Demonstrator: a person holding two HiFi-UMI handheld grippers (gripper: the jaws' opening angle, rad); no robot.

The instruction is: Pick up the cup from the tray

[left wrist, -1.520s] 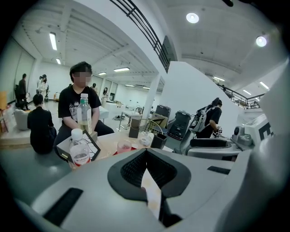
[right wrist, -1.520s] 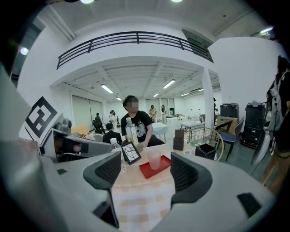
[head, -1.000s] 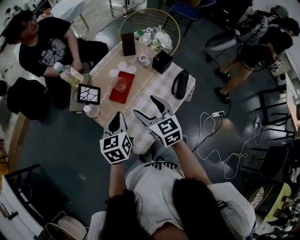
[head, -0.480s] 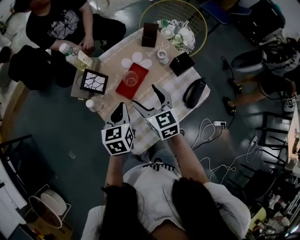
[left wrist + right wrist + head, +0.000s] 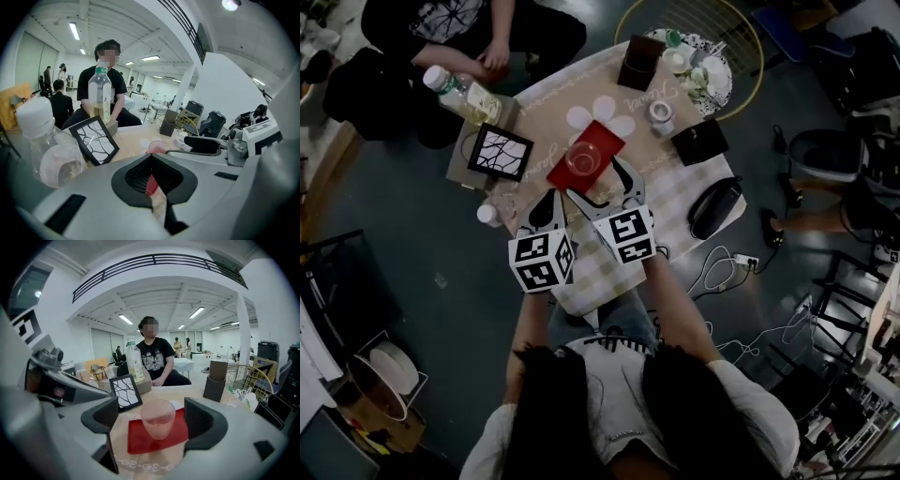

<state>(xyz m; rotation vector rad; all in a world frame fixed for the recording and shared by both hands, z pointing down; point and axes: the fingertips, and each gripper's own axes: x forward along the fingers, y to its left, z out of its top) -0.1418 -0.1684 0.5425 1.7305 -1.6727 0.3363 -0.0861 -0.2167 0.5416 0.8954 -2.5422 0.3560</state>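
Observation:
A clear pinkish cup stands upright on a red tray in the middle of the beige table. My right gripper hovers just short of the tray. Its jaws are opening wide and touch nothing. In the right gripper view the cup sits on the tray, straight ahead between the two dark pads. My left gripper hangs to the left of the right one, near the table's edge, shut and empty. A sliver of the red tray shows past its tips.
A black-framed picture and a water bottle stand left of the tray, and a small white-capped bottle beside my left gripper. Two dark boxes, dishes and a black case lie right and beyond. A person sits opposite.
Both grippers have moved forward toward the tray, and the right gripper's jaws stand wider apart. The left gripper has stayed shut.

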